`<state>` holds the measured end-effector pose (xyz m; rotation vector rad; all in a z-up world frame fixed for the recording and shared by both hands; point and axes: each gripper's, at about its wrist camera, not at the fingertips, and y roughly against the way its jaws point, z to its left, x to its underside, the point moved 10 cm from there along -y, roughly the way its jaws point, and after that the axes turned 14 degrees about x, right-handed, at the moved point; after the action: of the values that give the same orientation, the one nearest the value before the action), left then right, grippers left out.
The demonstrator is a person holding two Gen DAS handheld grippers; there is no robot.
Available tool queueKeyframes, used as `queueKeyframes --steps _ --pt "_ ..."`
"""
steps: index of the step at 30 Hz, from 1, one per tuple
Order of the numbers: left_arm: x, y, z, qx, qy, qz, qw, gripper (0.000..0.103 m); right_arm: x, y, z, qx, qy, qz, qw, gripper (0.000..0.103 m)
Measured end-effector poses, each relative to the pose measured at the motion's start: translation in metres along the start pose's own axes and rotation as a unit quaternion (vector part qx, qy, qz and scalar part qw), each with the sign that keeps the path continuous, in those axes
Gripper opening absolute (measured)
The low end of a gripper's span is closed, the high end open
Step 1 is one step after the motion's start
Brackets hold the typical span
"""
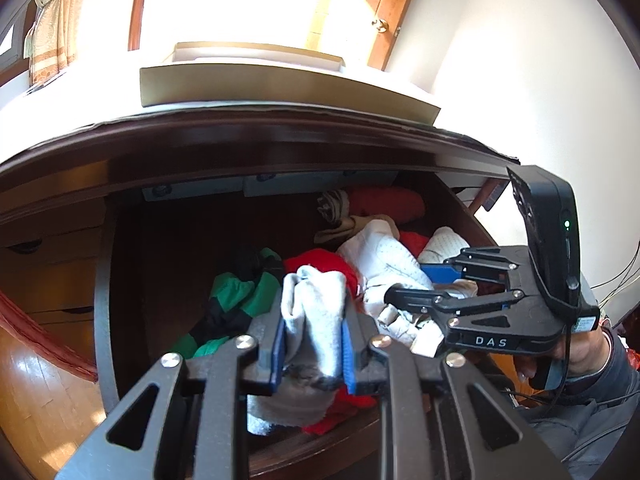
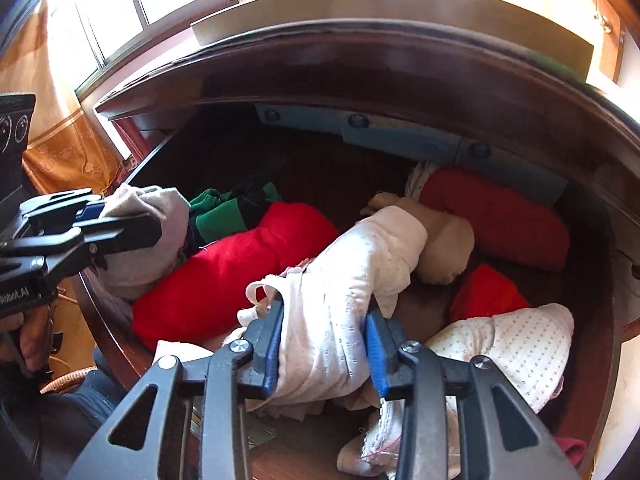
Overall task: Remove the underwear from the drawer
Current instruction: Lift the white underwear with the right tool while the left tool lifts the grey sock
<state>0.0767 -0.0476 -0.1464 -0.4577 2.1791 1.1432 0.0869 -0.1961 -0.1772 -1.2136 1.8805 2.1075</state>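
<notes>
Now both garments are gripped, still low in the drawer (image 2: 168, 152). Left gripper (image 1: 313, 344) is clamped on a grey piece (image 1: 316, 304), near-left; right gripper (image 2: 326, 346) pinches a white dotted piece (image 2: 352, 272), near-middle. Step: grasp done, lift pending. Next, I'd say: raise both clear w/o snagging the red bundle (image 2: 240, 268).
</notes>
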Motion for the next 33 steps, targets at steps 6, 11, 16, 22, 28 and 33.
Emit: queueKeyframes --steps 6,11,16,22,28,33 --pt "-0.006 0.008 0.002 -0.002 0.004 -0.021 0.9998 0.021 -0.006 0.015 0.001 0.009 -0.003 -0.048 0.999 0.035" --pt "-0.01 0.011 0.0 -0.004 -0.001 -0.031 0.9995 0.021 -0.014 0.028 0.003 0.022 0.002 -0.085 0.996 0.034" --pt "-0.013 0.014 -0.003 -0.005 -0.005 -0.038 0.9992 0.021 -0.02 0.043 0.001 0.036 0.011 -0.115 0.993 0.031" --pt "-0.02 0.02 -0.007 -0.014 -0.018 -0.054 0.9983 0.021 -0.025 0.057 -0.002 0.043 0.014 -0.15 0.988 0.03" --pt "-0.026 0.028 -0.012 -0.026 -0.032 -0.074 0.9964 0.021 -0.025 0.079 -0.006 0.056 0.017 -0.191 0.98 0.03" --pt "-0.031 0.034 -0.016 -0.028 -0.041 -0.087 0.995 0.021 -0.03 0.088 -0.007 0.062 0.021 -0.215 0.974 0.03"
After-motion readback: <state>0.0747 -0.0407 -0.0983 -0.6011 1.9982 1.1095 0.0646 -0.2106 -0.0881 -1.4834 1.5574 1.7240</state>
